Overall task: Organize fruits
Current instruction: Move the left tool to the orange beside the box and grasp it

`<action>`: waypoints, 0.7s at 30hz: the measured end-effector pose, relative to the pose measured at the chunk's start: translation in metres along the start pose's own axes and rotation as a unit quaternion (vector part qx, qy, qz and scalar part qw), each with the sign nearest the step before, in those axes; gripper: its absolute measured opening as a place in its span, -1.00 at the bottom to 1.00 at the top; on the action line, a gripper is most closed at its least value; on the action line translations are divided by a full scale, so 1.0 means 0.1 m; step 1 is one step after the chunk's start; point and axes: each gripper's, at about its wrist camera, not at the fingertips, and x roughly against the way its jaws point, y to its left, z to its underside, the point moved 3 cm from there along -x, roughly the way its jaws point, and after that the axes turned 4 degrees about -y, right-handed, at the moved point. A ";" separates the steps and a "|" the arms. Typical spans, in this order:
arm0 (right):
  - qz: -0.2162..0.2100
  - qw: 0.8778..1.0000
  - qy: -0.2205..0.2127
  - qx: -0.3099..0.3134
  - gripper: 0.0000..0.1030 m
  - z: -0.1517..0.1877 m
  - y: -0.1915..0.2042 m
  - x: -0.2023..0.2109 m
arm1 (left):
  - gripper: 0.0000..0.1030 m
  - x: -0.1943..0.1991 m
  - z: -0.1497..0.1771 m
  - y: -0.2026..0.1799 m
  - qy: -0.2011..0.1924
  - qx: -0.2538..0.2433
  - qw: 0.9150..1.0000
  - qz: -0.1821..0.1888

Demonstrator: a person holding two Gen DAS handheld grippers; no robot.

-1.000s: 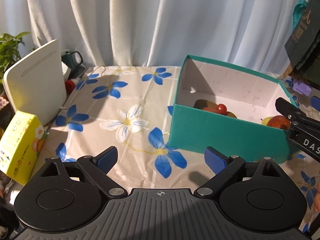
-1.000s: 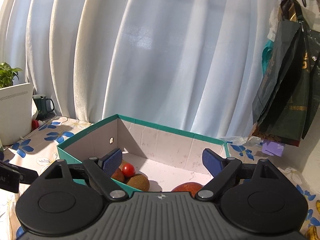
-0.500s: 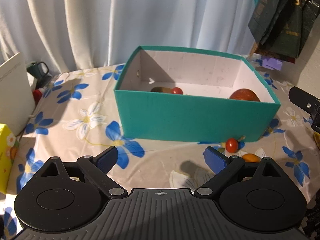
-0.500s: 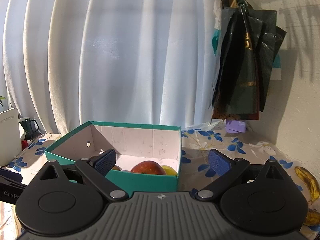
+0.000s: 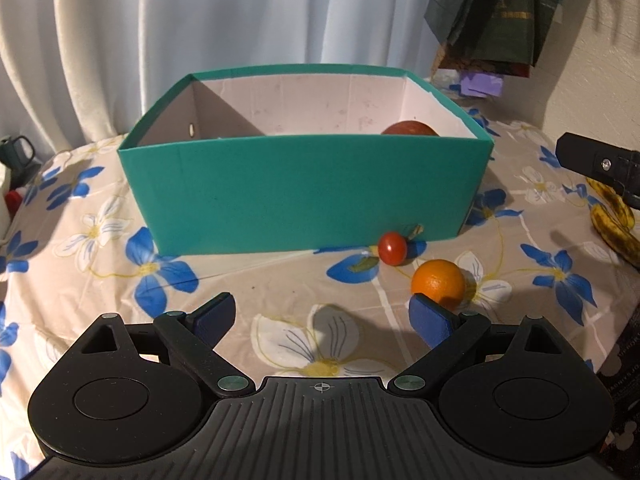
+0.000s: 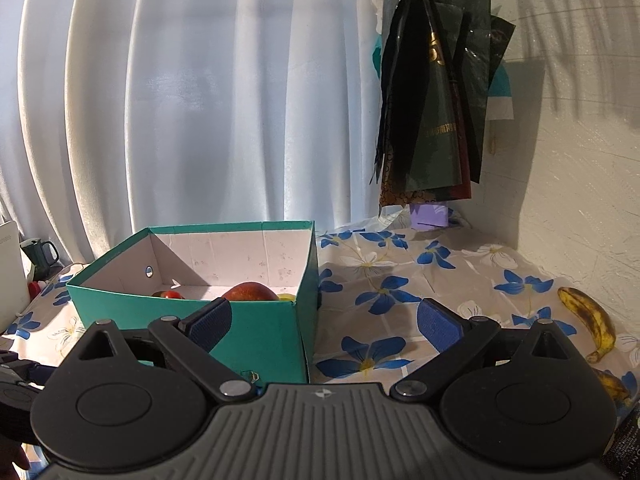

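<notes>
A teal box (image 5: pixel 304 196) stands on the flowered tablecloth and holds a red apple (image 5: pixel 410 128). In the right wrist view the box (image 6: pixel 256 328) also shows a small red tomato (image 6: pixel 172 294) and a yellow fruit (image 6: pixel 287 297) beside the apple (image 6: pixel 250 291). A cherry tomato (image 5: pixel 393 243) and an orange (image 5: pixel 438 280) lie on the cloth in front of the box. Spotted bananas (image 5: pixel 614 224) lie at the right, also in the right wrist view (image 6: pixel 592 320). My left gripper (image 5: pixel 322 316) is open and empty, its right pad just short of the orange. My right gripper (image 6: pixel 324 322) is open and empty.
White curtains hang behind the table. Dark bags (image 6: pixel 436 92) hang on the wall at the back right. A dark green mug (image 6: pixel 38 252) and a white device (image 6: pixel 8 272) stand at the far left. The right gripper's finger (image 5: pixel 600 162) shows at the right edge.
Both grippers have swung right around the box. The left view has come closer, so the cherry tomato and orange are nearer; bananas have come into both views.
</notes>
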 end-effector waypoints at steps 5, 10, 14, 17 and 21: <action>0.006 1.000 0.013 -0.006 0.93 0.09 -0.06 0.02 | 0.88 -0.12 0.09 -0.11 0.012 -0.012 1.000 0.021; 0.010 1.000 0.027 -0.008 0.93 0.16 -0.09 0.00 | 0.88 -0.20 0.09 -0.26 0.014 -0.030 0.999 0.037; 0.018 0.999 0.028 -0.011 0.93 0.17 -0.15 0.00 | 0.87 -0.24 0.05 -0.42 0.005 -0.049 0.997 0.052; 0.025 0.999 0.027 -0.017 0.93 0.16 -0.20 0.02 | 0.87 -0.26 -0.01 -0.51 -0.008 -0.056 0.997 0.061; 0.034 0.999 0.026 -0.020 0.93 0.16 -0.27 0.04 | 0.83 -0.36 -0.09 -0.57 -0.005 -0.047 0.997 0.059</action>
